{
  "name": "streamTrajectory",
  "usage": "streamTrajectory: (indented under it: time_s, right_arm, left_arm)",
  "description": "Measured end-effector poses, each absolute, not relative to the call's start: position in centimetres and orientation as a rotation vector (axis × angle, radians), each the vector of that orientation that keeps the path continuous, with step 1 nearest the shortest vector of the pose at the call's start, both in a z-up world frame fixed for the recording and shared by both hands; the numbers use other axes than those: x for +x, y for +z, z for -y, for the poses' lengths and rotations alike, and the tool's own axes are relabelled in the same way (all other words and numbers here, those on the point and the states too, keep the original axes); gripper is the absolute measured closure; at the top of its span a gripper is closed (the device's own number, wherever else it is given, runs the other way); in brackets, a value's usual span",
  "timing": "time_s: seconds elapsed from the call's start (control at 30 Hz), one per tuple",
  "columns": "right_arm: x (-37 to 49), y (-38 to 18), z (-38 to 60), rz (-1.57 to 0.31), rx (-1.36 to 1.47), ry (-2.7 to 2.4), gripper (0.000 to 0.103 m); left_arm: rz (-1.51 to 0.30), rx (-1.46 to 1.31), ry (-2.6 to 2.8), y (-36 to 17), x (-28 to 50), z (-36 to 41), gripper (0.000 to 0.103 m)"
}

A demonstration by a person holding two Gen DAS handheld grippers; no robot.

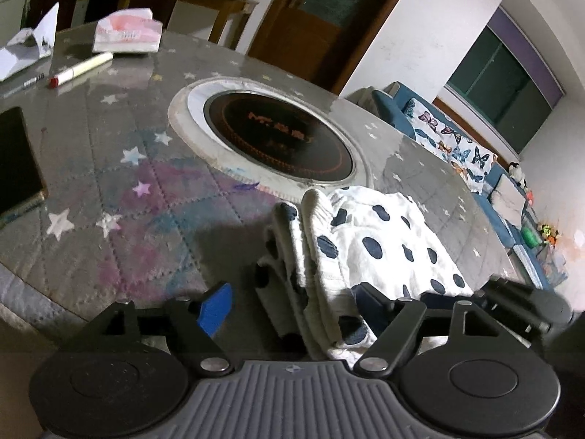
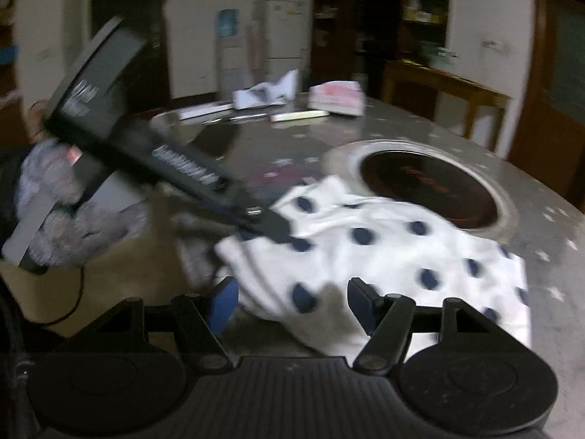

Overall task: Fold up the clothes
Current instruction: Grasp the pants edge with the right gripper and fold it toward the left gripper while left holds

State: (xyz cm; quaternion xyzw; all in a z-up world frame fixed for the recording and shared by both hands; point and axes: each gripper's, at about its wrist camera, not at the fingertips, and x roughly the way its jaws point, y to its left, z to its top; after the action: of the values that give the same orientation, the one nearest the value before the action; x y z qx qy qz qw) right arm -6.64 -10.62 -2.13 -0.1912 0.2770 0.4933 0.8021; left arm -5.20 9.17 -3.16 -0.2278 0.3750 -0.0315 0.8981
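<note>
A white garment with dark blue spots (image 1: 380,241) lies folded in layers on a round table (image 1: 109,190) covered with a star-patterned quilted cloth under a clear sheet, just beside a round black hotplate (image 1: 278,135) set into the table's middle. In the left wrist view, the left gripper (image 1: 296,303) hangs over the near edge of the garment with its blue-padded fingers spread wide, the folded stack lying between and just beyond them; the fingers grip nothing. In the blurred right wrist view, the right gripper (image 2: 292,301) is likewise spread, with the garment's edge lying between its fingers. There the left gripper reaches in from the left, held by a hand in a grey fuzzy glove (image 2: 69,219), its tip over the cloth. On the far side of the table lie a tissue pack (image 1: 128,31), a marker (image 1: 82,69) and some crumpled paper (image 1: 29,44); a phone (image 1: 16,161) lies nearer.
</note>
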Motion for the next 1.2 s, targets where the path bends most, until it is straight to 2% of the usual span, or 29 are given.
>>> streamTrajectory:
  time_s: [0.1,0.17,0.33,0.53,0.63,0.93,1.0,1.1,1.2]
  right_arm:
    - [-7.2,-3.4,9.1,-0.593,-0.487,1.073,0.036]
    - [-7.4,-3.9,8.6,-0.588,-0.522,1.060,0.037]
    - [-7.6,-3.9,8.0,-0.552,-0.558,1.031,0.038]
    - [-7.4,-3.5,7.1,-0.477,-0.576,0.977,0.041]
    - [-7.0,-2.9,6.8,-0.462,-0.538,0.975,0.045]
    - [-6.0,-3.3,5.4,-0.468,-0.525,1.022,0.072]
    - [-5.6,-3.0,5.8,-0.472,-0.500,1.027,0.084]
    - [-5.1,-2.1,6.7,-0.487,-0.442,1.033,0.090]
    - [-4.8,-0.7,7.7,-0.493,-0.387,1.040,0.092]
  left_arm:
    - [-0.789,-0.503,-0.083,-3.4,-4.6,-9.2,0.029]
    - [-0.793,-0.501,-0.090,-3.5,-4.1,-9.2,0.039]
    - [-0.788,-0.487,-0.092,-3.7,-2.8,-9.2,0.051]
    - [-0.776,-0.466,-0.118,-3.1,-0.2,-9.3,0.056]
    - [-0.770,-0.469,-0.124,-2.7,0.1,-9.3,0.052]
    - [-0.751,-0.535,-0.083,-2.3,-1.4,-10.7,0.031]
    - [-0.744,-0.545,-0.076,-2.2,-1.6,-11.0,0.030]
    - [-0.736,-0.559,-0.067,-2.1,-1.8,-11.3,0.028]
    - [-0.720,-0.572,-0.063,-1.9,-2.0,-11.6,0.026]
